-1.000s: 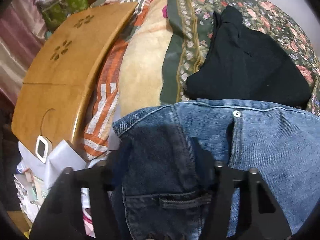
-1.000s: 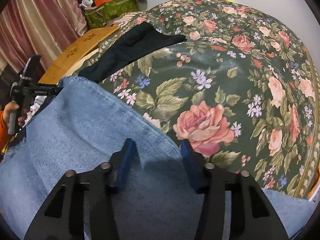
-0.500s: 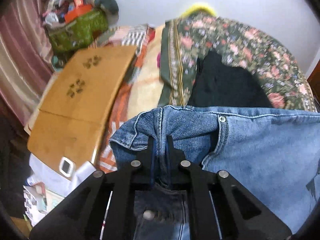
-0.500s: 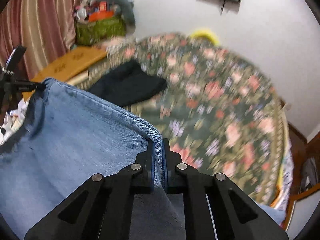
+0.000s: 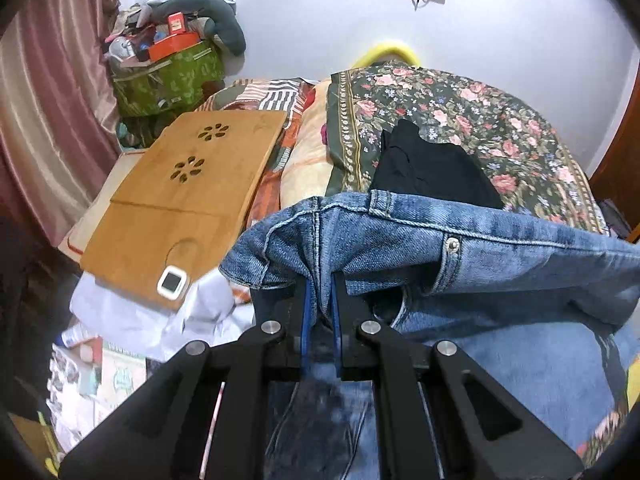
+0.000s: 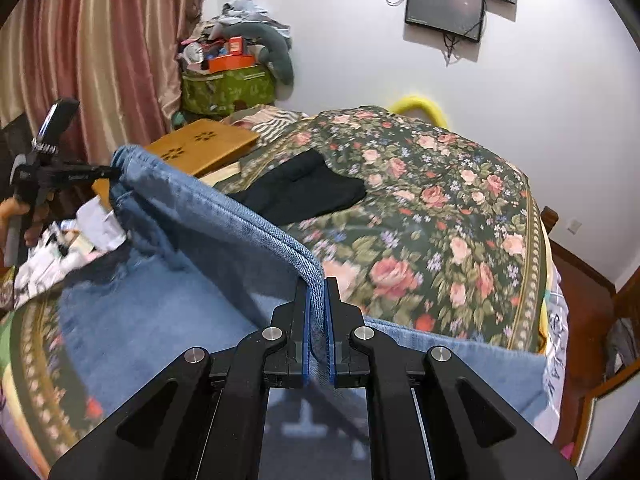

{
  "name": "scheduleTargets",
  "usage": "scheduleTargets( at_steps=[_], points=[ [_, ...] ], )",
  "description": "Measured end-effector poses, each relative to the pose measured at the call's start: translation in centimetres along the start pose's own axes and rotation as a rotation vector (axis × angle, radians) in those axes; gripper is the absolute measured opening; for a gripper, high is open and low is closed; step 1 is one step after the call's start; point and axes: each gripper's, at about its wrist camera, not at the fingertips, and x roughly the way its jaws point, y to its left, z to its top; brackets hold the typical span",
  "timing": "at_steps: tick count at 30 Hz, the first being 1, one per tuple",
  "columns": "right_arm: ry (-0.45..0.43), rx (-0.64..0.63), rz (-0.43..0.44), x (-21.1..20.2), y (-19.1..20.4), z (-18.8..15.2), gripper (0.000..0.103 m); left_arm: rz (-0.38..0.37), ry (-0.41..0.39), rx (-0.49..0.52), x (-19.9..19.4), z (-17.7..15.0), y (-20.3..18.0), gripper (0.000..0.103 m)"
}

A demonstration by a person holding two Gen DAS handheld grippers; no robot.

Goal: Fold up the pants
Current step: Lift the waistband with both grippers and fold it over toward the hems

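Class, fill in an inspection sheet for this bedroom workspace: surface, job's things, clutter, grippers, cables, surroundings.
Surface: bed under a dark green floral bedspread.
Job's things: blue denim jeans, waistband raised and stretched between both grippers, the rest draped on the bed.
Clutter: folded black garment on the bedspread; bamboo lap tray with a small white device on it; green floral bag piled with items; papers beside the bed.
Grippers: left gripper shut on the waistband near a seam; right gripper shut on the waistband edge.
Cables: wires hanging below the wall-mounted screen.
Surroundings: striped pink curtain, white wall, wooden furniture at right.
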Motion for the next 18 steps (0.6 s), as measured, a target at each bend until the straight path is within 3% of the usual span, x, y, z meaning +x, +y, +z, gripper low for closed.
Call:
scheduleTargets(
  at_steps=[5, 14, 18],
  points=[
    [0.011, 0.010, 0.026, -1.5, 2.3, -2.8, 0.005, -0.019, 0.030, -0.004, -1.0, -4.0, 1.2, 0.014],
    [0.071, 0.085, 0.054, -0.7, 4.4, -7.6, 0.005, -0.057, 0.132, -0.009, -0.8, -10.5, 2.0, 0.024],
    [0.093, 0.124, 0.074, -0.6, 4.7, -8.7, 0.006, -0.016, 0.130, 0.020, -2.0, -11.6, 1.6, 0.035]
  ],
)
